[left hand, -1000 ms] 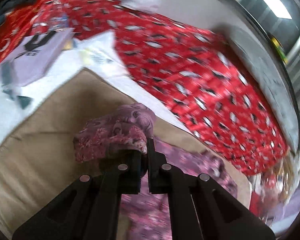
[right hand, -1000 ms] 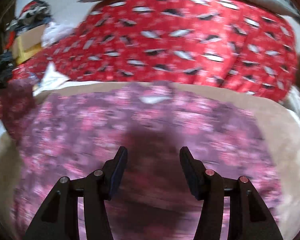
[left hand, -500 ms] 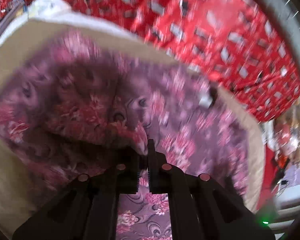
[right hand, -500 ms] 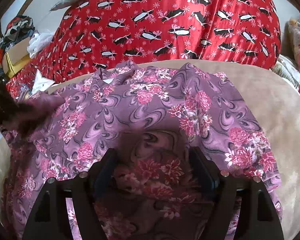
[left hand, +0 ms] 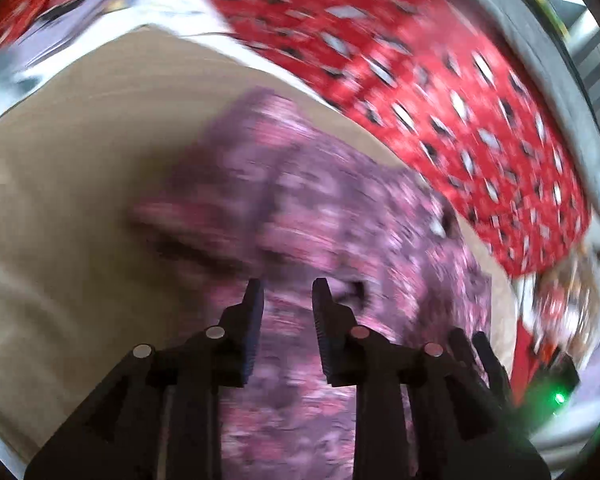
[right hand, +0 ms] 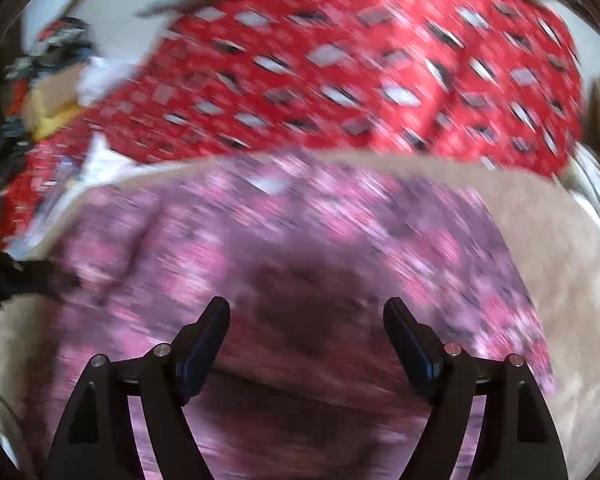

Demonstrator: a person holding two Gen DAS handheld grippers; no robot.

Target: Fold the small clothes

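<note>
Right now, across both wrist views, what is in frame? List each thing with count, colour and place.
floral garment: one, purple and pink, spread on the beige mat.
beige mat: one, tan, under the garment.
red cloth: one, red with black and white print, behind the mat.
clutter pile: several blurred items, dark, yellow and white, far left of the right wrist view.
left gripper: one, black, jaws opening above the garment, nothing pinched.
right gripper: one, black, open over the garment.

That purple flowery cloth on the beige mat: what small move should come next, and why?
Probably lift the left gripper clear. Its jaws are opening with nothing pinched between them, and the purple floral garment lies folded over on the beige mat. The right gripper hovers open above the cloth, so it could then pick the next edge.
</note>
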